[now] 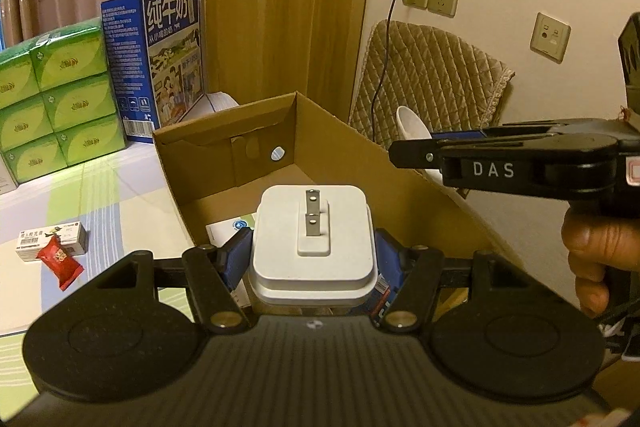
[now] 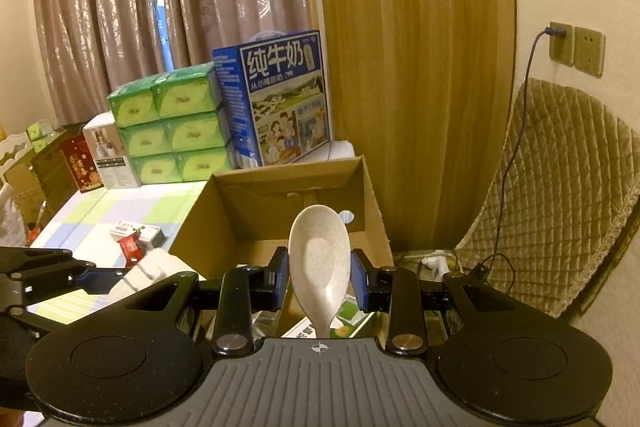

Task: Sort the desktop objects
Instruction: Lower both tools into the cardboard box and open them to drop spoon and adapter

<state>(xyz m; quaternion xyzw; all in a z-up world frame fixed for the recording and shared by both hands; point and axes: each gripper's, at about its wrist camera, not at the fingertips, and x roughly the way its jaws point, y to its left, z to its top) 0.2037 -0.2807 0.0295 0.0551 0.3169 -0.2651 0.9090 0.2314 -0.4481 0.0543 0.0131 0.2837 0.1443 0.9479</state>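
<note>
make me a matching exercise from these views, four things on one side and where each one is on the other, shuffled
Things
1. white square plug adapter with two metal prongs
2. beige speckled plastic spoon
3. red candy wrapper
4. blue milk carton box

Places
A. lying on the striped tablecloth against a small white box
B. between the pads of the left gripper
C. standing behind the open brown cardboard box
D. between the pads of the right gripper

Pairs: 1-B, 2-D, 3-A, 4-C
</note>
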